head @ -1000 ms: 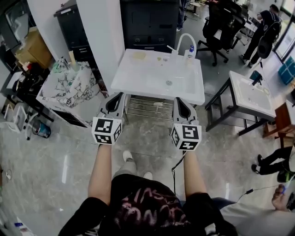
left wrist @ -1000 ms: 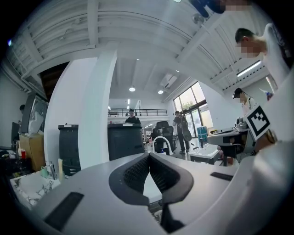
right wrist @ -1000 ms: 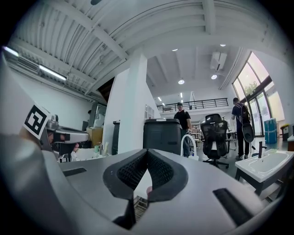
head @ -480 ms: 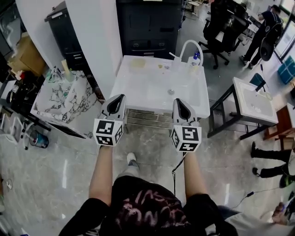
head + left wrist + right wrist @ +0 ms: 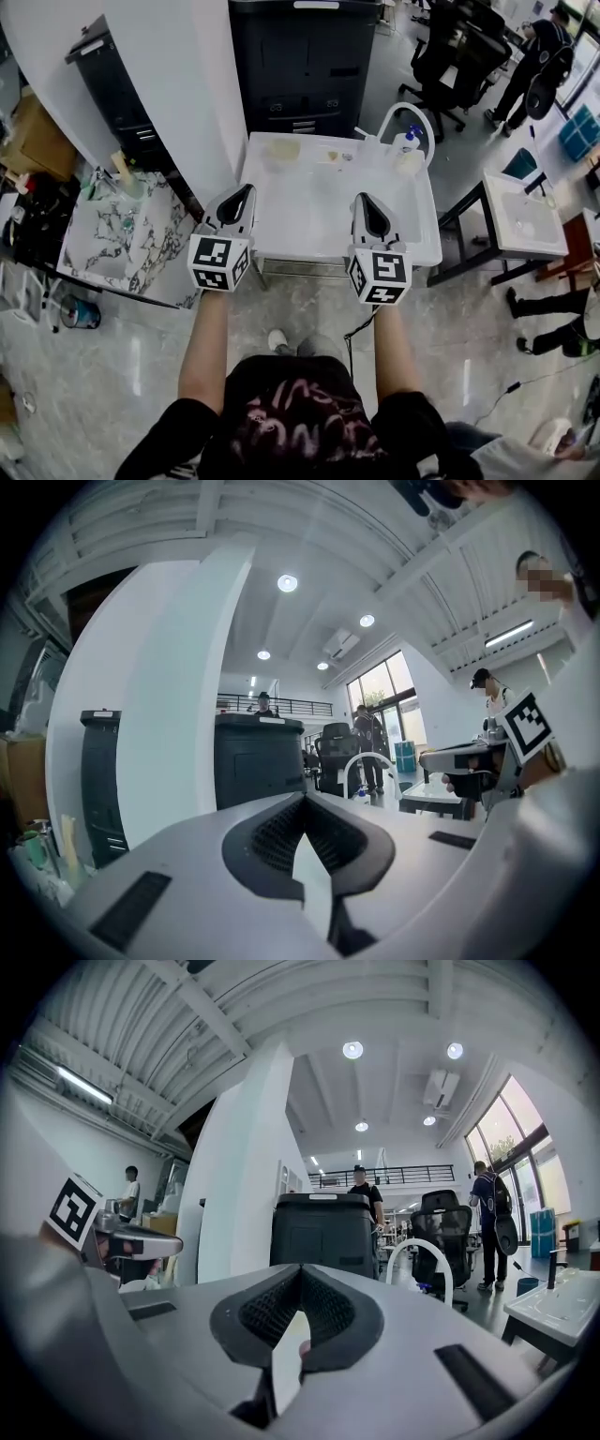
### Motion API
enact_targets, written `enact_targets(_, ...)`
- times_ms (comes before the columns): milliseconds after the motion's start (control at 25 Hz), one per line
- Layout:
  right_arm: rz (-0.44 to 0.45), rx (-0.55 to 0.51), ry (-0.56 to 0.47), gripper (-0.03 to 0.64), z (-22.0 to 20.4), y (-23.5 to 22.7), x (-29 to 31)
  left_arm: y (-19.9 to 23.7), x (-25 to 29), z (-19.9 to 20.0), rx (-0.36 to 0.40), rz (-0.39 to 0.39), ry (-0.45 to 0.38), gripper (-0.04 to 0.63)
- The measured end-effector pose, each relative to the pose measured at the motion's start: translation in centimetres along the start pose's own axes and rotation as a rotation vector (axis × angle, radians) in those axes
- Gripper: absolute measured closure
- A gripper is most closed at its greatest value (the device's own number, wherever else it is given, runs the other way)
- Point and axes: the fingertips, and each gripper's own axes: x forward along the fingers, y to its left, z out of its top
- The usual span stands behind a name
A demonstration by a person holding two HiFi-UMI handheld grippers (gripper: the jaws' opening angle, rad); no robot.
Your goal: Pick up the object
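A white sink table (image 5: 309, 220) stands in front of me in the head view. On its far side lie a pale yellow flat item (image 5: 281, 148) and some small bits (image 5: 335, 157). I cannot tell which is the task's object. My left gripper (image 5: 238, 195) hovers over the table's near left corner, shut and empty. Over the near right part my right gripper (image 5: 369, 201) is also shut with nothing in it. In the left gripper view the jaws (image 5: 302, 797) meet at the tip. The right gripper view shows the same closed jaws (image 5: 300, 1267).
A curved white faucet (image 5: 405, 114), a blue-capped bottle (image 5: 411, 138) and a white cup (image 5: 410, 162) sit at the table's far right corner. A dark cabinet (image 5: 305, 66) stands behind it. A marble-patterned counter (image 5: 122, 230) is at left, another white table (image 5: 525, 220) at right.
The person has stepped forward: the white table has come nearer, and both grippers now hang over its near edge instead of short of it. The jaws stayed shut.
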Motion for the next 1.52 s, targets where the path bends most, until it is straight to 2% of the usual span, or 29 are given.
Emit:
enact_targets(320, -0.004, -0.009, 0.009, 0.602, 0.0, -0.9, 5.8, 2.8, 5.1, 0.1, -0.001, -0.015, -0.008, 0.582)
enact_targets(680, 0.020, -0.019, 0.012, 0.601, 0.1, -4.1, 11.5, 4.1, 11.2, 0.8, -0.011, 0.016, -0.019, 0.581)
enact_targets(1000, 0.014, -0.008, 0.023, 0.602, -0.4, -5.7, 13.4, 4.1, 13.7, 0.2, -0.014, 0.008, -0.002, 0.583)
enact_targets(1240, 0.015, -0.001, 0.027, 0.601, -0.8, -5.8, 14.3, 4.2, 15.3, -1.4, -0.014, -0.003, 0.038, 0.581)
enact_targets(1360, 0.014, 0.000, 0.031, 0.602, -1.0, -6.1, 14.7, 4.2, 16.7, -2.8, -0.038, -0.013, 0.072, 0.580)
enact_targets(1400, 0.013, 0.000, 0.031, 0.602, -1.0, -6.2, 14.9, 4.2, 17.2, -3.3, -0.051, -0.017, 0.087, 0.546)
enact_targets(1440, 0.013, 0.000, 0.031, 0.602, -1.1, -6.4, 15.1, 4.2, 17.7, -3.9, -0.062, -0.021, 0.103, 0.470)
enact_targets(1520, 0.012, 0.001, 0.032, 0.601, -1.2, -6.7, 15.4, 4.2, 18.8, -5.0, -0.075, -0.023, 0.132, 0.367)
